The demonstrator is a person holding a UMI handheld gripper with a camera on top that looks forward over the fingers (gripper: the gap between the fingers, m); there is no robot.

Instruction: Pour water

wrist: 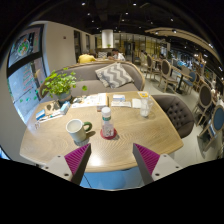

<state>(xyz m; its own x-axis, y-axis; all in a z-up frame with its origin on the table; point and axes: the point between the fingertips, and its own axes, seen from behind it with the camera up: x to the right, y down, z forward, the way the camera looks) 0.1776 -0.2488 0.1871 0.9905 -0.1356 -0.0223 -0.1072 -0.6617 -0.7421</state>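
The tongs [112, 160] are wide open and hold nothing. A bottle [106, 123] stands beside a white cup [77, 129] just ahead of them, near the table's [50, 148] front edge.

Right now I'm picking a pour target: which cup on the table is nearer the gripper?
The large white mug beside the clear plastic bottle; the small white cup stands farther back, beyond the open gripper.

Furniture showroom: sofa [108, 76], dining chairs [178, 113]
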